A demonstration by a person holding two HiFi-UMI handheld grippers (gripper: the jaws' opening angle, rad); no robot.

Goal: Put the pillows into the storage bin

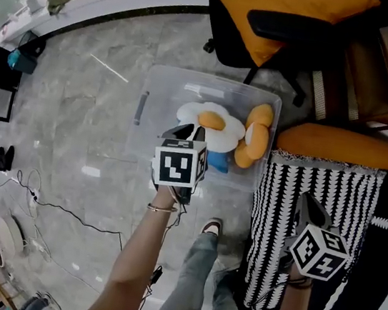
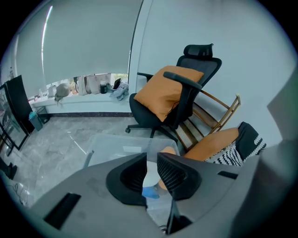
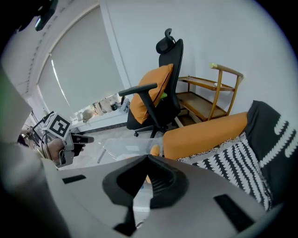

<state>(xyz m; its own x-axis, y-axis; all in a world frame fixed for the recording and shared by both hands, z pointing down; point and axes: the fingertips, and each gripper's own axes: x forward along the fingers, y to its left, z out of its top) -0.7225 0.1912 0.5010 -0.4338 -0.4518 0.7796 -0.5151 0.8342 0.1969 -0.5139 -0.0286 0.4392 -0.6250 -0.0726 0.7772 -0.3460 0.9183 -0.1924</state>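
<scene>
A clear storage bin stands on the grey floor. Inside lie a white flower pillow with an orange centre and an orange plush. My left gripper hovers over the bin's near edge; its jaws stand apart with nothing between them. A long orange pillow lies on the black-and-white patterned cover to the right. My right gripper hangs above that cover, nearer me than the pillow, its jaws together and empty. Another orange pillow rests on the office chair.
A black office chair stands just behind the bin, with a wooden rack to its right. The patterned cover borders the bin's right side. Cables trail on the floor at left. The person's foot is near the bin.
</scene>
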